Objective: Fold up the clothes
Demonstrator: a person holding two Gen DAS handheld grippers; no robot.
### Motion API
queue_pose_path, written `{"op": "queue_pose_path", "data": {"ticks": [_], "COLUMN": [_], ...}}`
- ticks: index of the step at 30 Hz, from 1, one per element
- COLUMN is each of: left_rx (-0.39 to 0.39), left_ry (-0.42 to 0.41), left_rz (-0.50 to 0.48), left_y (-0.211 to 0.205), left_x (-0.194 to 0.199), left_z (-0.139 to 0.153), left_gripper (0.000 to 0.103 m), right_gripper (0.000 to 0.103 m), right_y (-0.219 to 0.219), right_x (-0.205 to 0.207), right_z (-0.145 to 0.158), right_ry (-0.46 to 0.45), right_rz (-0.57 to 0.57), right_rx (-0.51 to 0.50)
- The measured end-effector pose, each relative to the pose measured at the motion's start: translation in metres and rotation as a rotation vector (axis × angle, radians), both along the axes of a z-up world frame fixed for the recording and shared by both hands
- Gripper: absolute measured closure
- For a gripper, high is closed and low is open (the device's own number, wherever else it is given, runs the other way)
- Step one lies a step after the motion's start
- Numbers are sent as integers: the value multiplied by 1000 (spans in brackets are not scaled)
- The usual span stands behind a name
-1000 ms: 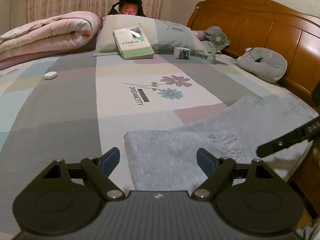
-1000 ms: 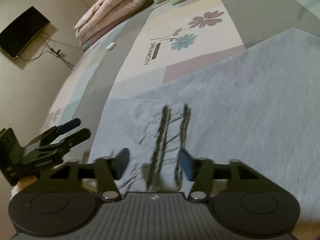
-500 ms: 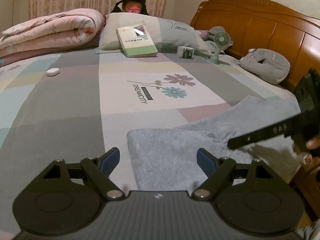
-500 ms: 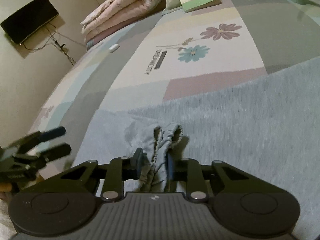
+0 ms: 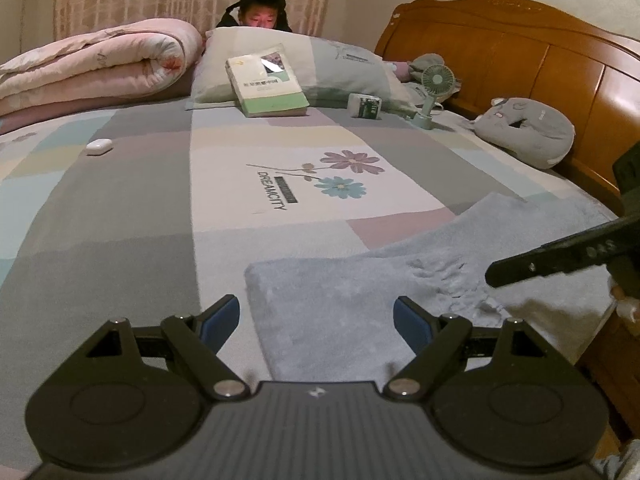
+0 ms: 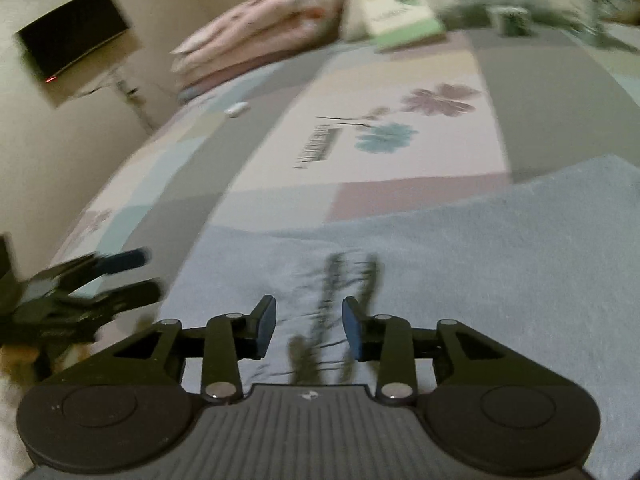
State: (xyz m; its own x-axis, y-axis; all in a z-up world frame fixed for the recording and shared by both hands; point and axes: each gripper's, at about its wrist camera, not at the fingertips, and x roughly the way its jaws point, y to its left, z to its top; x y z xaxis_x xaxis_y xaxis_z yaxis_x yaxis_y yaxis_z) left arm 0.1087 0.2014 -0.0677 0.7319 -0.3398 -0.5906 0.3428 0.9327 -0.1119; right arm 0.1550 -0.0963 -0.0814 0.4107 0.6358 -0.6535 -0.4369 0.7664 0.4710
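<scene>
The right gripper [image 6: 309, 322] hangs low over the near part of the pale blue garment [image 5: 360, 308], its blue-padded fingers [image 6: 266, 318] parted with nothing between them. Directly ahead of the gap, the fabric shows two dark parallel creases [image 6: 348, 280] with small wrinkles around them; these are consistent with a pinch mark, though the pictures do not settle how they arose. The right wrist view is motion-blurred, so fine detail there is unreliable. The left gripper [image 5: 316, 318] is held to the left of the garment's near corner, jaws spread wide and empty, with one finger over the bedsheet and the other over the fabric. This stance straddles the garment's left edge [image 5: 256, 300], a position that would suit taking hold of that edge. The garment lies flat on the bed [image 5: 120, 240], near the foot-side edge, extending toward the wooden headboard [image 5: 520, 52] side; its left part appears as a thicker slab with a straight edge, which may indicate a fold layer, but this cannot be confirmed. Further out on the bed lie a book [image 5: 266, 80], a small white case [image 5: 99, 146], a handheld fan [image 5: 434, 88] and a rolled pink quilt [image 5: 92, 68]; all are well apart from the garment and leave the working area unobstructed.
</scene>
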Motion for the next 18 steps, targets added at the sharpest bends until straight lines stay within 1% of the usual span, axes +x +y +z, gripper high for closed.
{"op": "queue_pose_path", "data": {"ticks": [4,7,9,11,12,15,17,18], "left_rx": [-15,-43,-69,-81,-73,-39,-39,-20], "left_ry": [3,12,33,57,75,167,145,128], "left_rz": [-26,-60,-82,-83,-60,44,32,30], "left_y": [-9,-19,-26,-30,-30,-27,-27,-27], "left_x": [4,11,21,33,40,57,50,45], "left_z": [-1,-4,-9,-17,-22,-38,-31,-26], "left_gripper": [19,19,19,19,19,20,19,19], "right_gripper": [60,58,56,55,55,55,55,53], "right_y": [5,10,12,13,12,14,17,18], "right_x": [-15,-23,-26,-28,-28,-28,-28,-27], "right_z": [5,-7,-9,-6,-6,-3,2,4], "right_ry": [-31,-39,-45,-51,-50,-59,-78,-87], "right_rz": [53,69,76,79,78,80,88,92], "right_rx": [3,-16,-25,-32,-31,-36,-47,-53]}}
